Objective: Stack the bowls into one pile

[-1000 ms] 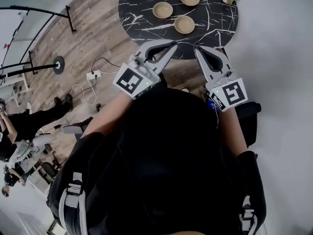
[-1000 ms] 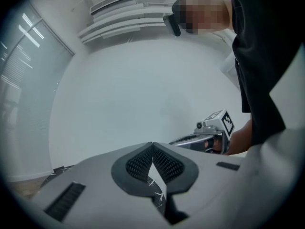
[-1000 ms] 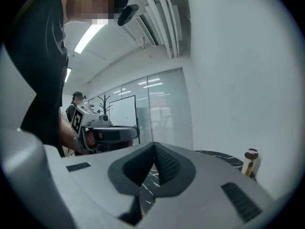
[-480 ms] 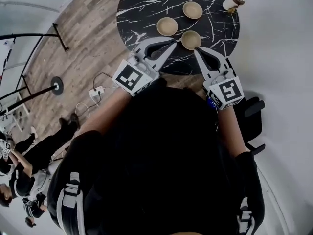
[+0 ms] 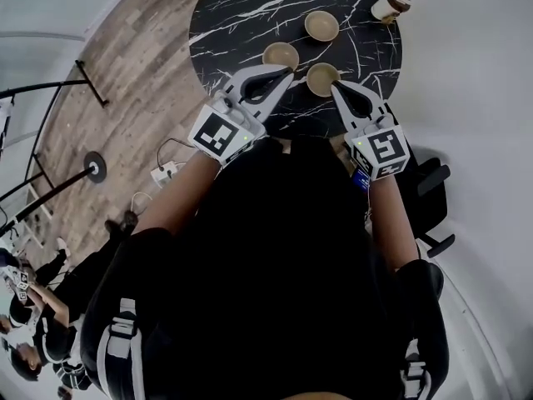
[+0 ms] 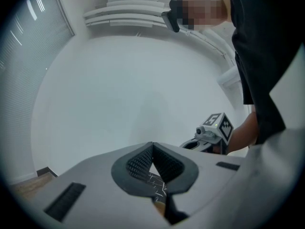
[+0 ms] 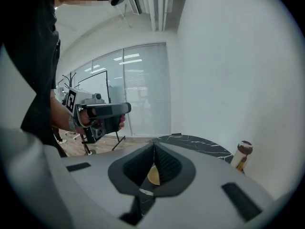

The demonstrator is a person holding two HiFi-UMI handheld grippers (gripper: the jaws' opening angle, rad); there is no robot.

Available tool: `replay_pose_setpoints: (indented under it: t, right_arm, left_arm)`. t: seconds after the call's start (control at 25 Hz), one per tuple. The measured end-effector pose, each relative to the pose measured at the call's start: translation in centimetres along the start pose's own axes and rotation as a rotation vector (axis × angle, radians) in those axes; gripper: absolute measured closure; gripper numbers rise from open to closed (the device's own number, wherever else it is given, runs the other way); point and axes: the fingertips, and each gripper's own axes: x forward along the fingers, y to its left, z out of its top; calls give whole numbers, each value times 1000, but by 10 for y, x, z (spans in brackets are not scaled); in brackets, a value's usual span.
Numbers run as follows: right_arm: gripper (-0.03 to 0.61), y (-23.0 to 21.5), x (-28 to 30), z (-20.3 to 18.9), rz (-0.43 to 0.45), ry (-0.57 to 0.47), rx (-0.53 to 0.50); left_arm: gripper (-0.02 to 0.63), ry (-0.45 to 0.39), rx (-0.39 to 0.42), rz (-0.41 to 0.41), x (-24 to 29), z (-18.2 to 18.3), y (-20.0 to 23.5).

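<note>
Bowls: three, round, shallow, tan and matt, with plain rims. None is stacked. They lie apart in a loose triangle on the table: far bowl (image 5: 321, 26), left bowl (image 5: 281, 55), near bowl (image 5: 322, 78).
Table: one, round, with a glossy black top veined in white like marble (image 5: 241, 7).
Left tool: the left gripper (image 5: 286, 74), of grey plastic with dark ribbed pads, has its jaws closed tip to tip with nothing between them. It hangs over the table's near edge, its tips just short of the left bowl.
Right tool: the right gripper (image 5: 336, 87) has its jaws pressed together and empty. Its tips are just beside the near bowl's rim, and whether they touch it cannot be told.
Cup: one pale paper cup with a brown lid (image 5: 390, 5), upright at the table's far right edge, well apart from the bowls.
Floor: wood planks on the left, plain grey on the right.
Around: a white power strip with loose cables (image 5: 165, 172) and a black stand on a round base (image 5: 93, 167), both left of the table.
</note>
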Motion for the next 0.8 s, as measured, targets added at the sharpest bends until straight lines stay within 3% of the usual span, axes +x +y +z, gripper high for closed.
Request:
replay_pose_setpoints:
  t: [0.36,0.8]
  right_arm:
    - [583,-72,40,-27,10,81,10]
    - [566,-160,114,-87,-22,276,70]
  left_arm:
    - [609,5,11,30,52,-5,24]
    - [611,-3,35,54,99,-17,59]
